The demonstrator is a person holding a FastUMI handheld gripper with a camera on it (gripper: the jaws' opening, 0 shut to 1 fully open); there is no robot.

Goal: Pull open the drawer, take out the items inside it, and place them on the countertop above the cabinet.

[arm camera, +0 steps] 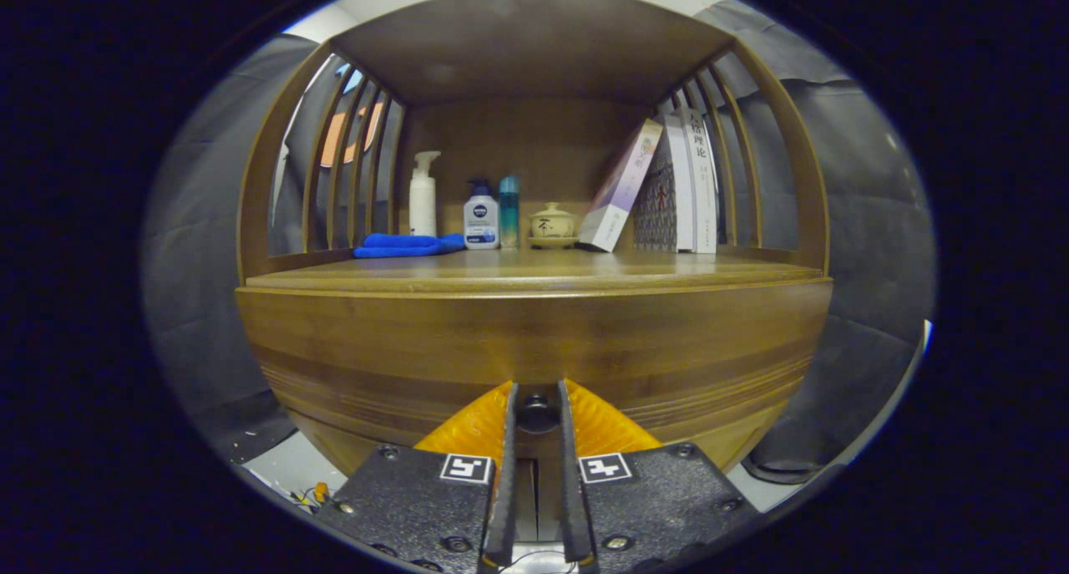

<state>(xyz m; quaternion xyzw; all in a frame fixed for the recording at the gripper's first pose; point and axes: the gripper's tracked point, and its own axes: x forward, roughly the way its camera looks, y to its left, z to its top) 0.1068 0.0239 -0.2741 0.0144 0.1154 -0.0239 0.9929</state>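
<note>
While held level, hand-held gripper (537, 411) clamps the drawer knob (537, 413) (both fingers pressing).

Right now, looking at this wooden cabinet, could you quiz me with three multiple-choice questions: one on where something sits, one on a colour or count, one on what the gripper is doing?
1. Where is the folded cloth?
A. On the countertop, beside the white pump bottle
B. Between the fingers
C. On the books

2. What colour is the cloth?
A. Red
B. Blue
C. Green

3. What are the gripper fingers doing?
A. Spread wide in the air
B. Holding a bottle
C. Closed on the dark drawer knob

Answers: 1 A, it lies by the bottle's base; 2 B, plainly blue; 3 C, the knob sits pinched between both fingers against the drawer front.
</note>
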